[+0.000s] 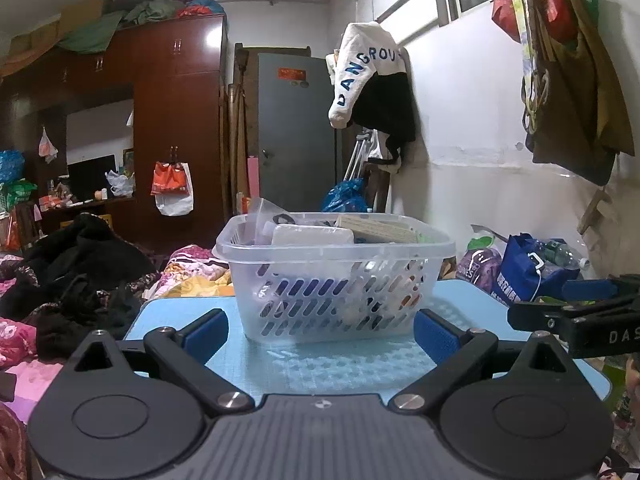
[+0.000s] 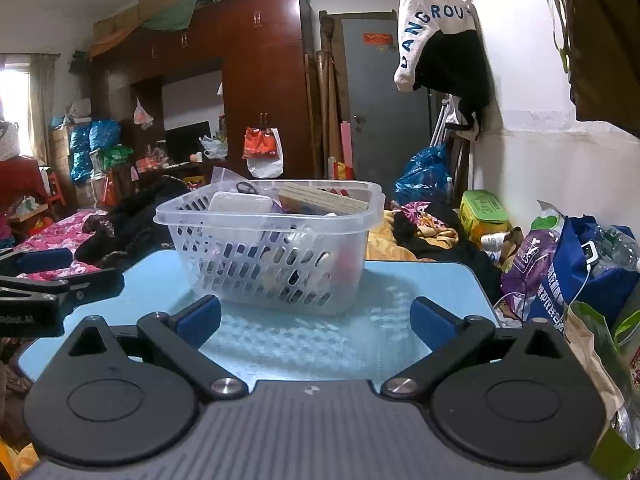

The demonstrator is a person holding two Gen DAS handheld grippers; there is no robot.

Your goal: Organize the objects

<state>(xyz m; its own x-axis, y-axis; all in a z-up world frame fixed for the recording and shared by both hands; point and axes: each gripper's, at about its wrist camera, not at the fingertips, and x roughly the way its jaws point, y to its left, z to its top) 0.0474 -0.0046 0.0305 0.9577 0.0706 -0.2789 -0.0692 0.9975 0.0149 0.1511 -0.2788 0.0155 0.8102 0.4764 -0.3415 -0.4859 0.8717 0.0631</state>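
Observation:
A clear plastic basket with slotted walls stands on a light blue table. It holds several items, among them a white block and a tan striped box. My left gripper is open and empty, just in front of the basket. The basket also shows in the right wrist view, with the white block and tan box. My right gripper is open and empty, in front of the basket on the table.
The right gripper's fingers show at the right edge of the left view; the left gripper's fingers show at the left edge of the right view. A bed with dark clothes lies left. Bags stand right by the wall.

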